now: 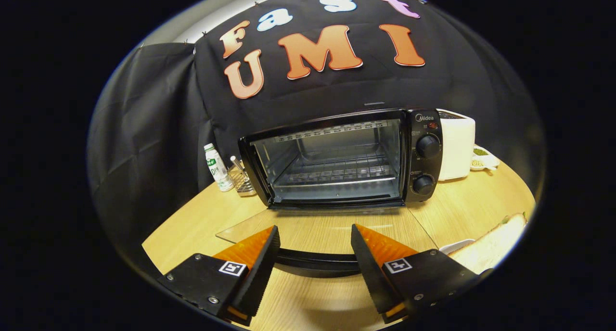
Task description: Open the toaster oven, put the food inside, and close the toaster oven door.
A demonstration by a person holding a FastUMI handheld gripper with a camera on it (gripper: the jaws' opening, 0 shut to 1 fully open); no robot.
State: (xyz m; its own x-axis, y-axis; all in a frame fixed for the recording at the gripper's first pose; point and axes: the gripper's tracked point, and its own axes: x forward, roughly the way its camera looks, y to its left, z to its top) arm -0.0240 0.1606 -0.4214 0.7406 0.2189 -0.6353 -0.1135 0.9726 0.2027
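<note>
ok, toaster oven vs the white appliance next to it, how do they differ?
Toaster oven is black with two knobs; the white appliance shows a plain face, no controls visible. Oven's door lies flat open, rack exposed; the appliance shows no opening. Oven stands in front, hiding part of the appliance. Both sit on the wooden table. Claw is open, door handle between its fingers.

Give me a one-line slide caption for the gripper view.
Open gripper over the lowered glass door of the empty toaster oven, sandwich waiting beside it.
</note>
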